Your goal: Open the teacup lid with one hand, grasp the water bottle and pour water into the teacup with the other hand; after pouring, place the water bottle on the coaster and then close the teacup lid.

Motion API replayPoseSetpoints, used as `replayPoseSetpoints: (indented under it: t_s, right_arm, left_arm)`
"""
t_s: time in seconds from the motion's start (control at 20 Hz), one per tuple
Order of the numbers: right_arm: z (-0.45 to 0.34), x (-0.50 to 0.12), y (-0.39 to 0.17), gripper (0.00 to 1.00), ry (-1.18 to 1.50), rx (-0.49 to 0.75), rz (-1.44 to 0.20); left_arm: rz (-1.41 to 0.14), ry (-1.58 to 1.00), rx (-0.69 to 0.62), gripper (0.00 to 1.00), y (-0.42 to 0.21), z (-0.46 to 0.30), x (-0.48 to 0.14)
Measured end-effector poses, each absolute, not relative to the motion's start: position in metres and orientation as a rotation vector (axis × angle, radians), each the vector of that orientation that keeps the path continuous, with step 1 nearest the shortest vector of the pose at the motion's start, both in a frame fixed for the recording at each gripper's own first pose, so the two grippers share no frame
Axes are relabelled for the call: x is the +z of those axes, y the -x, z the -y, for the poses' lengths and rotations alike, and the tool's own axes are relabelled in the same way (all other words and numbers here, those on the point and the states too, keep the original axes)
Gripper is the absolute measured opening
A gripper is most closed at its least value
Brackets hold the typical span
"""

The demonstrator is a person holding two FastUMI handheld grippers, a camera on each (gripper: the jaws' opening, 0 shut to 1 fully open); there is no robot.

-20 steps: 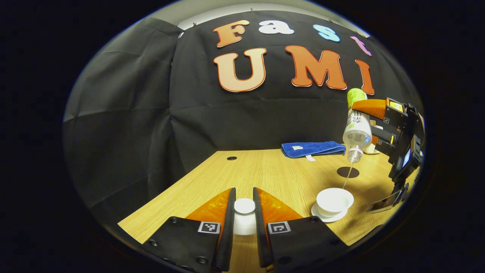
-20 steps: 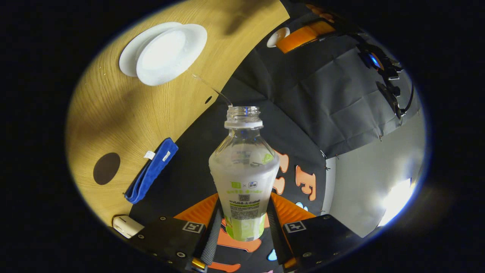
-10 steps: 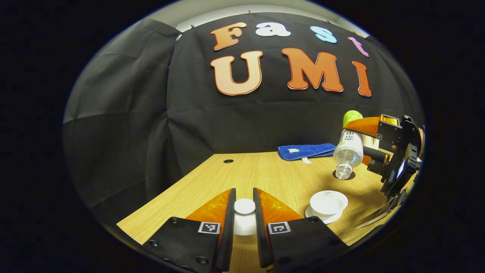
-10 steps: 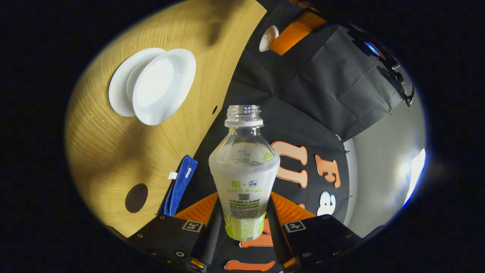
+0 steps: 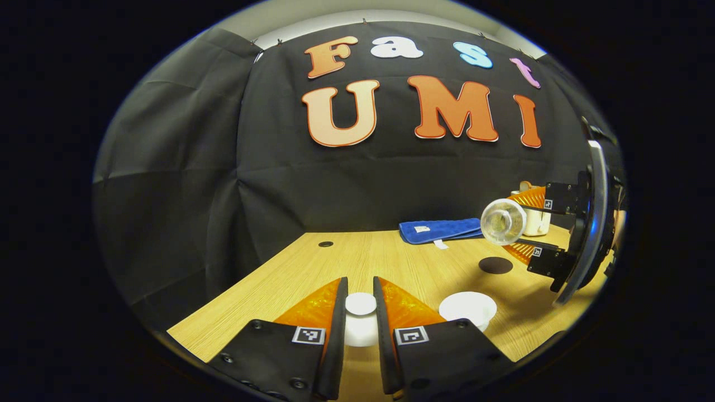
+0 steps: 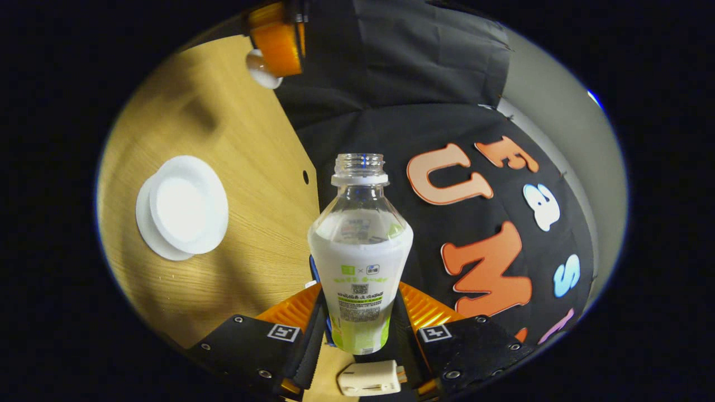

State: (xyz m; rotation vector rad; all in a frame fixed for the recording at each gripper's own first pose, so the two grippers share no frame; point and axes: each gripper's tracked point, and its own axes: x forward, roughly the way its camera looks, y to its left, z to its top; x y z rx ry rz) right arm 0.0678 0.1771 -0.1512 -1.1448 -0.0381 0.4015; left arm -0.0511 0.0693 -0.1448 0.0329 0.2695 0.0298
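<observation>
Wooden table | water bottle uncapped, clear, green-labelled | teacup white, lidless

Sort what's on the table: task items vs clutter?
Job: water bottle in right gripper; teacup lid in left gripper; teacup; coaster.
Lying about: blue cloth; small white block.

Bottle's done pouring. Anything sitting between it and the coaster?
Nothing visible. In the left gripper view the bottle, held by the right gripper, hangs above the dark coaster; the coaster top is bare, and the cup sits nearer the camera.
</observation>
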Motion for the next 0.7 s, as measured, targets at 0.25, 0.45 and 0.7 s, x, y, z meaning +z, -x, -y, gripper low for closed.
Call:
replayPoseSetpoints:
  t_s: [0.25, 0.45, 0.7]
  right_arm:
    - [-0.152, -0.144, -0.081, 0.63, 0.948, 0.362, -0.030]
    - [-0.127, -0.141, -0.099, 0.63, 0.720, 0.327, -0.102]
    - [-0.101, -0.136, -0.113, 0.63, 0.447, 0.292, -0.156]
  left_arm:
    - [-0.257, -0.030, 0.000, 0.31, 0.045, -0.051, -0.139]
    - [-0.244, -0.027, -0.016, 0.31, 0.043, -0.037, -0.133]
    - [-0.233, -0.024, -0.031, 0.31, 0.041, -0.023, -0.126]
